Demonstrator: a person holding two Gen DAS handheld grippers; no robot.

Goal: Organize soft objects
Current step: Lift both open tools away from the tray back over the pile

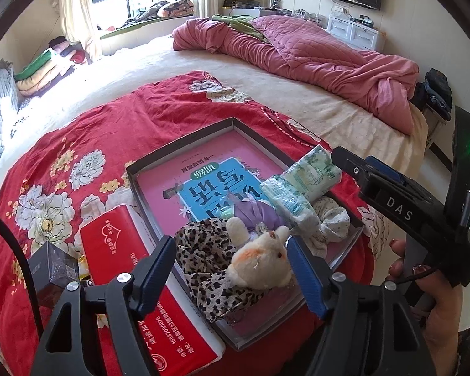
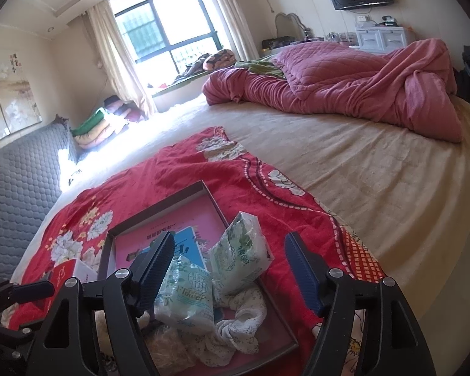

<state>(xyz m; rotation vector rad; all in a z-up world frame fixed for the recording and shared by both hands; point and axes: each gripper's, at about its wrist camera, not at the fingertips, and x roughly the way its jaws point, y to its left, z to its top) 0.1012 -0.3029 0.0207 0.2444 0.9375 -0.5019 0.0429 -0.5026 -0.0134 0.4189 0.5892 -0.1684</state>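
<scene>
A shallow grey tray (image 1: 178, 142) with a pink and blue book in it lies on a red floral cloth (image 1: 116, 119). In it lie a white plush toy (image 1: 260, 263), a leopard-print cloth (image 1: 203, 260), a purple soft item (image 1: 260, 214), two green-white tissue packs (image 1: 313, 172) (image 1: 286, 202) and a white dotted cloth (image 1: 329, 219). My left gripper (image 1: 232, 274) is open around the plush toy, not closed on it. My right gripper (image 2: 228, 274) is open above the tissue packs (image 2: 185, 294) (image 2: 239, 250) and dotted cloth (image 2: 241, 319). The tray rim (image 2: 159, 200) shows there too.
A red tissue box (image 1: 122, 250) and a dark box (image 1: 53, 269) lie left of the tray. A pink quilt (image 1: 297, 50) is bunched at the bed's far side. A grey padded headboard (image 2: 18, 181) stands left. The right gripper's body (image 1: 401, 206) shows in the left wrist view.
</scene>
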